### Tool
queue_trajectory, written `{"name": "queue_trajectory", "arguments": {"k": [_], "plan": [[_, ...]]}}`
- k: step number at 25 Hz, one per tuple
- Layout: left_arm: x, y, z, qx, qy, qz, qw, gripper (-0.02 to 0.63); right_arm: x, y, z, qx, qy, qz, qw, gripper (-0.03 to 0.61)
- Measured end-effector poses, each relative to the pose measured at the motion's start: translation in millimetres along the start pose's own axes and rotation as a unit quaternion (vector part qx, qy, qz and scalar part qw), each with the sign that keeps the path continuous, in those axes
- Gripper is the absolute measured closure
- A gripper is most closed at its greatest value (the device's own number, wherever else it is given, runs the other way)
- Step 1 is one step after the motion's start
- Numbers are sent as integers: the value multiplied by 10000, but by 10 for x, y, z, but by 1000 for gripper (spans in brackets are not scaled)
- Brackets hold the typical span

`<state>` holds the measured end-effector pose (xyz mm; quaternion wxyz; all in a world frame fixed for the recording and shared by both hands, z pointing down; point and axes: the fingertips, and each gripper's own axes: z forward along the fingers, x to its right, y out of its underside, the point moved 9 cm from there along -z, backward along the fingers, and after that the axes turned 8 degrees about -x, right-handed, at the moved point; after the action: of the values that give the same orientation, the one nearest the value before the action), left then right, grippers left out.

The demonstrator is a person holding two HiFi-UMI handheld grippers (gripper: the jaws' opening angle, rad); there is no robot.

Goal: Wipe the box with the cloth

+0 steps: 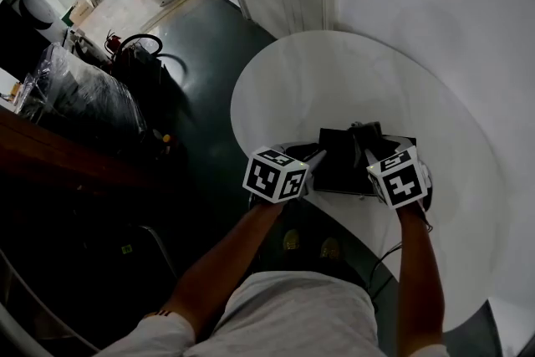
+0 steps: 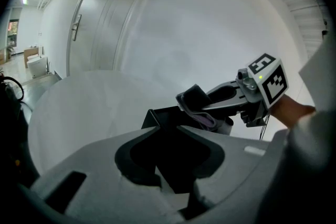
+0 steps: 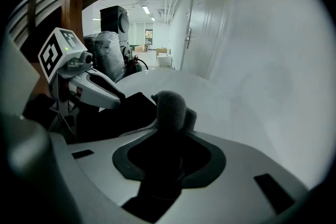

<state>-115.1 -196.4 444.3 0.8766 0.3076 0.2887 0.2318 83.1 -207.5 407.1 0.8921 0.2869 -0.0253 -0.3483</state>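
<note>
Black flat box (image 1: 341, 161) lies near the white table's (image 1: 276, 88) front edge. Dark grey cloth (image 3: 170, 107) is bunched on the box top.

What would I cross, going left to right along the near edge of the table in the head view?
left gripper → black box → right gripper

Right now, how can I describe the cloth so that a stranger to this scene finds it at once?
Find the round white table, then the black box near the person's side of it. The cloth is held over the box, pinched in the right gripper. It is the only soft, folded thing there: dark grey with a pale lilac layer.
</note>
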Motion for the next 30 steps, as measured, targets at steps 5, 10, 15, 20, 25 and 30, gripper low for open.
{"name": "queue_trajectory", "arguments": {"k": [5,10,15,20,25,30], "plan": [[8,-4,-4,-3,-18,3,10000,517,219,210,-110,-146,181,262,9994,474],[9,-1,-3,4,-31,-7,10000,517,346,333,-189,-137,281,477,9984,474],[10,-3,1,14,-5,-37,10000,517,402,381,-251,-150,432,595,9972,474],[11,13,-4,36,3,-48,10000,517,318,353,-324,-57,373,679,9970,474],[0,13,-2,63,14,-67,10000,518,-98,93,-321,238,-95,522,9983,474],[-1,18,3,63,35,-64,10000,518,-446,-122,-211,312,-416,321,9981,475]]}}
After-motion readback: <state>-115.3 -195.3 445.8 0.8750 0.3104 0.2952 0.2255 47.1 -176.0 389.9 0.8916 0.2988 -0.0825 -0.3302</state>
